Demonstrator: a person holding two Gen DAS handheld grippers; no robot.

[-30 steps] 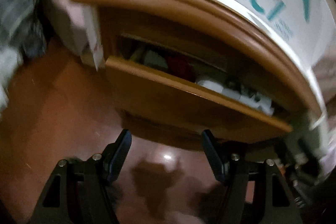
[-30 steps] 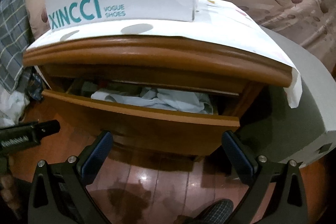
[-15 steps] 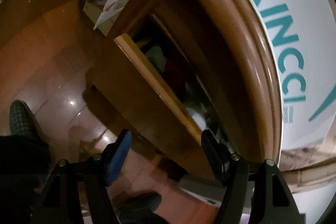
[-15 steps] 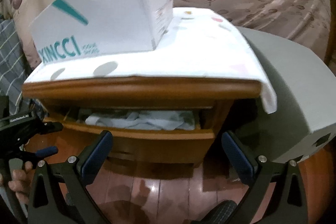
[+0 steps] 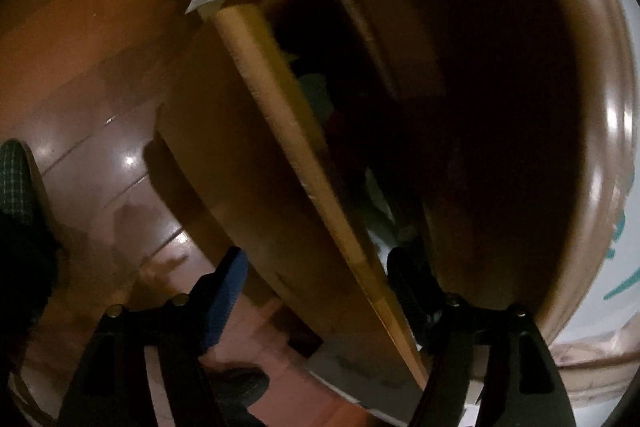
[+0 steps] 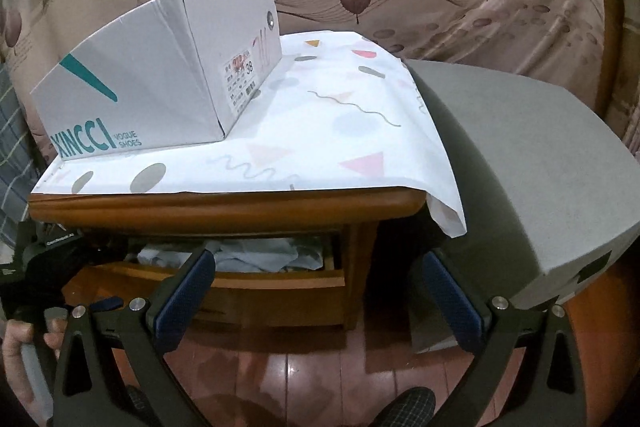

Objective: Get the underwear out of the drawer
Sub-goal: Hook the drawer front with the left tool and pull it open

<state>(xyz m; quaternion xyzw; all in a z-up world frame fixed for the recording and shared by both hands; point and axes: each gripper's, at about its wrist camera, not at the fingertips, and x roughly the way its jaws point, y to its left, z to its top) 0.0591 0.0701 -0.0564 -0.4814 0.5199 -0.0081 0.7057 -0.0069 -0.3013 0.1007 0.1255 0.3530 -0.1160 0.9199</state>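
We hold left gripper (image 5: 316,281) rolled sideways at drawer (image 5: 288,131) front, fingers wide, straddling its top edge, gripping nothing. Right gripper (image 6: 320,287) level, back from nightstand (image 6: 224,207), fingers wide, empty. Shoebox (image 6: 160,83) at 11 o'clock reads "XINCCI VOGUE SHOES", label "38". Only right view shows pale underwear (image 6: 240,255) heaped inside open drawer; left view dark, blurred.

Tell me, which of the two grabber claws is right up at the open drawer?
The left gripper. Its open fingers straddle the drawer front, one finger at the opening. The right gripper hangs back, also open, with floor between it and the nightstand.
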